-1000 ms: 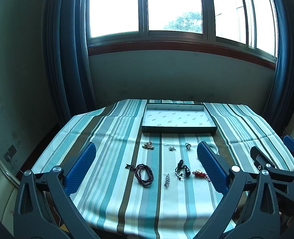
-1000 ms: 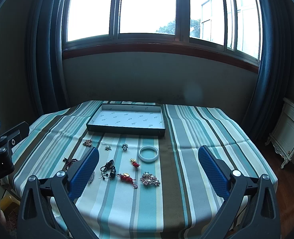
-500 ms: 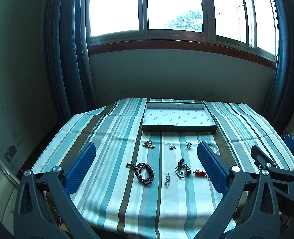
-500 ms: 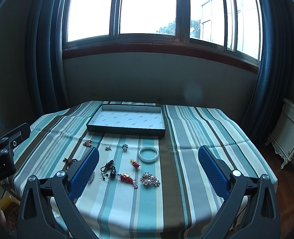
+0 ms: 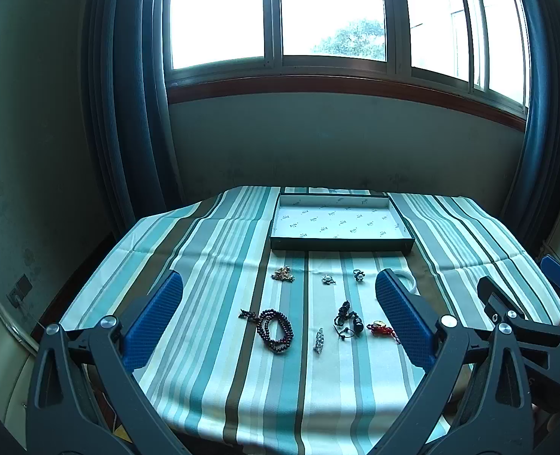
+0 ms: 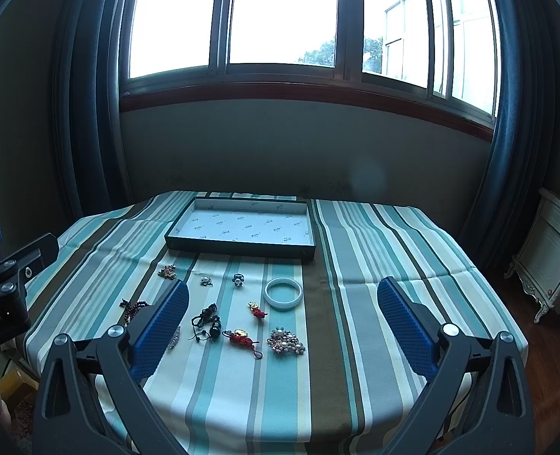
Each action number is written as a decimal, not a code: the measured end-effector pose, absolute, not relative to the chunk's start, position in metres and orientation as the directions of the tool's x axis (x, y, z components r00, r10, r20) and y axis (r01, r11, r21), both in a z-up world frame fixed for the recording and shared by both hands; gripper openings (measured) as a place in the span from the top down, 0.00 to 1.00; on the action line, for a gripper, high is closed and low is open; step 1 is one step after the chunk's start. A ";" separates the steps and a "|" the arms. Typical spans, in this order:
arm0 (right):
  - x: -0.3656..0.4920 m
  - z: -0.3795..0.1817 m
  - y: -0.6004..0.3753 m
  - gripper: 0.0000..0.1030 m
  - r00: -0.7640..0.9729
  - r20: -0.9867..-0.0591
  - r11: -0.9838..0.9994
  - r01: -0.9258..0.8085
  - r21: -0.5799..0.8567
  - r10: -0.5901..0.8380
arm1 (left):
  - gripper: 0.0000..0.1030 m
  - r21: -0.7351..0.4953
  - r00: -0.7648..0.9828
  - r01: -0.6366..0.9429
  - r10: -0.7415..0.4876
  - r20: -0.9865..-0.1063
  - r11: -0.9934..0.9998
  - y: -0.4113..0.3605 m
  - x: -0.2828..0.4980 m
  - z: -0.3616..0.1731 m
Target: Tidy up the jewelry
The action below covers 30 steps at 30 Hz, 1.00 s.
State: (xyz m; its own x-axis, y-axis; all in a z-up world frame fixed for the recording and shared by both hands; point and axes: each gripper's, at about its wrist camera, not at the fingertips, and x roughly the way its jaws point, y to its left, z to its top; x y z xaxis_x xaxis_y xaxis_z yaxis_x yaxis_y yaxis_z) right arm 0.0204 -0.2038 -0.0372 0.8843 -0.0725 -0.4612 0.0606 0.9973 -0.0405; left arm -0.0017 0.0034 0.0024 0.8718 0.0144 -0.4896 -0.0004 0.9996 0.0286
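Note:
Several pieces of jewelry lie on a striped tablecloth in front of a shallow dark tray with a white printed lining. Among them are a dark bead bracelet, a white bangle, a red knotted charm and a pearl cluster brooch. My left gripper hovers open above the near table edge, framing the bead bracelet. My right gripper hangs open too, with the charms and brooch between its fingers in view. Neither holds anything.
The table stands under a large window with dark curtains on both sides. A white cabinet stands at the right. The left gripper's body shows at the left edge of the right wrist view.
Both grippers have stayed nearly still; the view has hardly shifted. No jewelry has moved.

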 end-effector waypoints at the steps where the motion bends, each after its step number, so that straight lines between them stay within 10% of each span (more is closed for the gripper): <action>1: 0.020 -0.037 -0.204 0.04 0.884 -0.461 0.997 0.060 -0.041 -0.072 | 0.02 0.030 0.872 0.000 0.015 -0.489 1.000 0.003 -0.002 0.002; 20: 0.037 -0.056 -0.211 0.04 0.854 -0.514 0.997 0.061 -0.043 -0.074 | 0.02 0.034 0.860 0.001 0.017 -0.511 0.999 0.005 0.003 -0.008; 30: 0.078 -0.114 -0.222 0.04 0.754 -0.656 0.999 0.034 -0.018 -0.038 | 0.02 -0.015 0.734 -0.008 -0.005 -0.679 1.000 0.015 0.052 -0.059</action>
